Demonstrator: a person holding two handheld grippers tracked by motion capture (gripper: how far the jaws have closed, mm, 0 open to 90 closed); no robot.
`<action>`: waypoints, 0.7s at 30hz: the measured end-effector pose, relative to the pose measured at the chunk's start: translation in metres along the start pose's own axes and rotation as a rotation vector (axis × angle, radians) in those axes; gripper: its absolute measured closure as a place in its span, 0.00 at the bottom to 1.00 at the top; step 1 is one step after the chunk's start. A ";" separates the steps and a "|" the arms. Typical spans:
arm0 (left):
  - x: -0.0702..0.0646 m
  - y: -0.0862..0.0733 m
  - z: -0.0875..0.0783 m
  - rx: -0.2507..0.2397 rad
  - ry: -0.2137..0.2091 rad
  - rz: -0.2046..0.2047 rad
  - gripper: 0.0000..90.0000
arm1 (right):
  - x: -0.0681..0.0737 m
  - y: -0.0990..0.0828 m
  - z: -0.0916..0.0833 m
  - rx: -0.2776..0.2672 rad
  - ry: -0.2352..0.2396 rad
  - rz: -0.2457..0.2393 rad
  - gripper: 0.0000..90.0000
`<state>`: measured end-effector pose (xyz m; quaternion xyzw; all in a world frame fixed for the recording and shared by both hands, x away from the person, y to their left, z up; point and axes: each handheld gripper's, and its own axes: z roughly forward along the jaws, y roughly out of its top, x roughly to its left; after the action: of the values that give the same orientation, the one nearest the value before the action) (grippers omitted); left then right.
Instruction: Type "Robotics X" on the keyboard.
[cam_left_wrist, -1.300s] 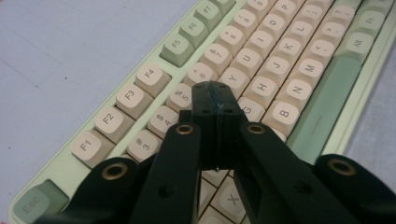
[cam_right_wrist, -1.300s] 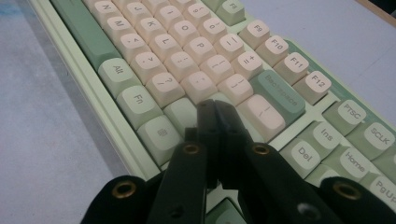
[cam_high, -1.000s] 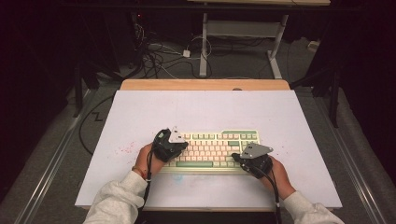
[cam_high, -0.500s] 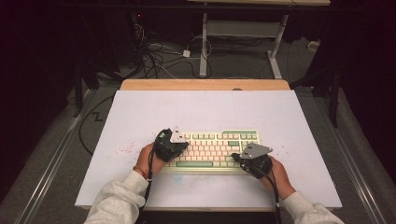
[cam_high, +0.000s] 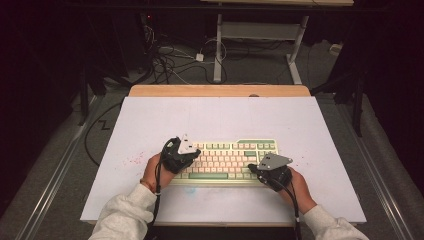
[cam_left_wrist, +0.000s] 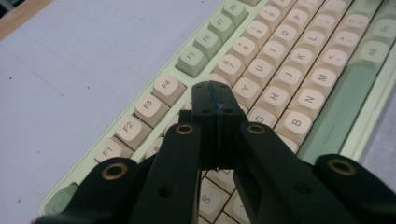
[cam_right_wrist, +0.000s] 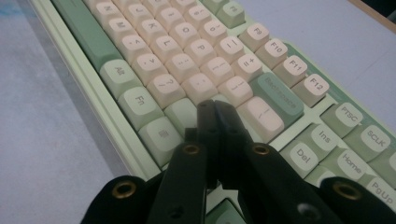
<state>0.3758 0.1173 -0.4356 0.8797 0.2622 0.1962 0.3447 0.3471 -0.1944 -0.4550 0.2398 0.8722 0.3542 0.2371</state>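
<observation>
A pale green keyboard (cam_high: 225, 162) with rounded cream and green plastic keycaps is lying near the front edge of the flat white bench (cam_high: 220, 120). The left tool (cam_left_wrist: 215, 100), matte black, is hovering over the keys at its left end with jaws pressed together; the right tool (cam_right_wrist: 215, 112) is poised likewise near Backspace. Smooth bare bench is stretching wide behind and beside the keyboard.

The left gripper (cam_left_wrist: 215, 100) has its two black fingers (cam_left_wrist: 205, 105) pressed together with nothing between them, tips poised over the keyboard (cam_left_wrist: 299, 70) around the G key. Cream letter keys and green-edged function keys run diagonally across the white tabletop (cam_left_wrist: 70, 60).
</observation>
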 end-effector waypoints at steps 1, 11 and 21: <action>0.000 0.000 -0.002 -0.008 0.002 0.002 0.98 | 0.000 0.001 -0.002 -0.010 -0.005 -0.003 1.00; -0.002 -0.002 -0.018 -0.058 0.016 0.022 0.98 | -0.004 0.004 -0.015 -0.040 -0.018 0.009 1.00; -0.001 -0.019 -0.028 -0.092 0.054 0.055 0.97 | -0.008 0.005 -0.021 -0.051 -0.032 0.009 1.00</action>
<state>0.3541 0.1421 -0.4299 0.8643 0.2377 0.2411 0.3720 0.3421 -0.2070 -0.4359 0.2434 0.8578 0.3738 0.2555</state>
